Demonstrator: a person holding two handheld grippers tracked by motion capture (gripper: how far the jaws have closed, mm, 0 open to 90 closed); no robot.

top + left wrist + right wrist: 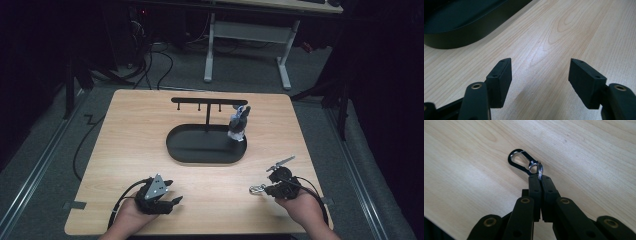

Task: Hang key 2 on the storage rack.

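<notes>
Nearest the person, at the counter's [125, 135] front edge, the left claw [172, 201] rests low on the wood with its jaws spread wide and nothing between them. Across on the right, the right claw [264, 190] is pinched fully together on the silver split ring [540, 170] of a black carabiner [520, 162], which lies flat on the counter just ahead of the jaw tips. Farther back, mid-counter, sits a black oval tray [180, 150] with a T-shaped hanging stand [208, 102] rising from it. A grey-and-white keychain figure [238, 123] hangs at the stand's right end, over the tray.
</notes>
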